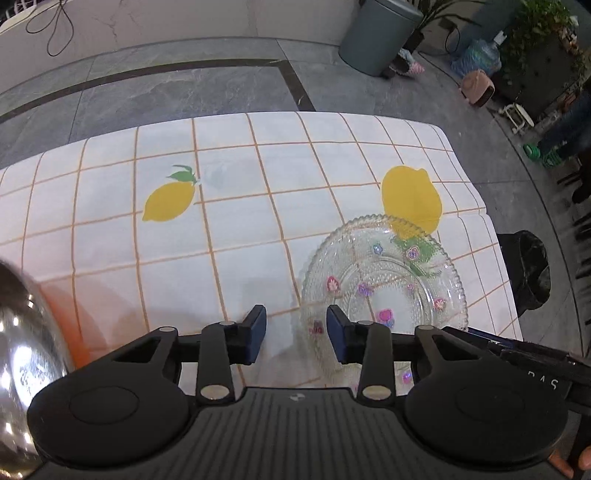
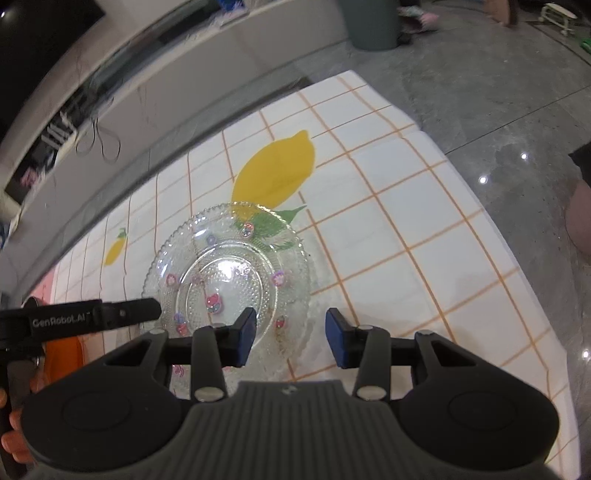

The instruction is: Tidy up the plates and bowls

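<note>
Resting on the lemon-print cloth (image 1: 236, 236) that covers the counter (image 2: 443, 236), a clear glass plate (image 1: 384, 280) with a beaded rim and small coloured flower and fruit marks lies flat near the counter's right edge, partly over a printed lemon. The left tongs (image 1: 296, 334) hover above the plate's left rim, blue pads parted, nothing pressed between them. The right tongs (image 2: 291, 336) hang over the plate's near right rim, likewise parted and gripping nothing; the rim shows between the pads, but contact cannot be told. A shiny metal bowl (image 1: 22, 354) sits at the counter's left side, beside something orange (image 2: 62, 354). A grey bin (image 1: 380, 33) stands on the floor beyond.
</note>
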A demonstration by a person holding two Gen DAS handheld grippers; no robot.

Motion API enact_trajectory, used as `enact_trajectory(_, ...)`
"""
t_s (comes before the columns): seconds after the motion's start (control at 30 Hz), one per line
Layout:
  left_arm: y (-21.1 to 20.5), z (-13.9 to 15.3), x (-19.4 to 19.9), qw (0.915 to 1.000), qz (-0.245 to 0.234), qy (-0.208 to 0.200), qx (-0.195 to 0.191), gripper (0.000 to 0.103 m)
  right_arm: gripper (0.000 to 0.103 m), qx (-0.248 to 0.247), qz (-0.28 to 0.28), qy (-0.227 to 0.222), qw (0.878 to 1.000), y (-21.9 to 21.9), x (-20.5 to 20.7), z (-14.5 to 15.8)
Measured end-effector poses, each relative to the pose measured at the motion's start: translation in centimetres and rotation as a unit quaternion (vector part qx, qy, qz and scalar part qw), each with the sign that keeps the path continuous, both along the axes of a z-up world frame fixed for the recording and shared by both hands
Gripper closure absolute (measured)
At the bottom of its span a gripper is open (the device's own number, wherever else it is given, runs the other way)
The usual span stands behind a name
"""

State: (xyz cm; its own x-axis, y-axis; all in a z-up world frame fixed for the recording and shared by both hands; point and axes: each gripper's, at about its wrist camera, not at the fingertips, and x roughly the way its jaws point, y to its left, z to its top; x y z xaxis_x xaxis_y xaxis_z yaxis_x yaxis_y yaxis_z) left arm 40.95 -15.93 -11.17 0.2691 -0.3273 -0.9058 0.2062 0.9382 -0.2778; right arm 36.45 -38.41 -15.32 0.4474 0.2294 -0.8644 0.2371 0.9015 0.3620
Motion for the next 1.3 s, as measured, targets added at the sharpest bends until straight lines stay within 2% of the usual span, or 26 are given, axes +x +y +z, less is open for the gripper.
enact_trajectory(0.13,-0.7,0.0,1.2,0.9996,-0.016,0.019,0.012,0.065,0.064,-0.009,0.031,0.029,0.999,0.2,1.7,0.2)
enact_trajectory(0.27,-1.3,0.0,2.3,0.9987,-0.030,0.038,0.018,0.074,0.067,-0.015,0.054,0.059,0.997,0.3,3.2,0.5)
enact_trajectory(0.37,-1.9,-0.2,2.7,0.9978,-0.040,0.053,0.009,0.082,0.074,-0.015,0.061,0.080,0.995,0.2,4.2,0.4)
enact_trajectory(0.47,-2.2,0.0,2.7,0.9977,-0.041,0.052,0.017,0.082,0.082,-0.015,0.061,0.094,0.994,-0.2,4.6,0.4)
enact_trajectory(0.6,-2.1,0.0,2.9,0.9975,-0.030,0.062,0.020,0.082,0.086,0.001,0.048,0.097,0.994,-0.8,4.5,0.3)
enact_trajectory(0.8,-2.8,0.2,2.7,0.9957,-0.036,0.074,0.043,0.084,0.088,0.010,0.029,0.107,0.994,-1.1,4.6,0.3)
enact_trajectory(0.97,-2.4,0.7,2.7,0.9957,-0.024,0.081,0.038,0.085,0.089,0.013,0.030,0.114,0.993,-1.0,4.9,0.5)
enact_trajectory(1.3,-1.7,4.8,1.7,0.9984,-0.013,0.053,0.018,0.087,0.089,-0.012,0.031,0.080,0.996,-0.4,4.0,4.8)
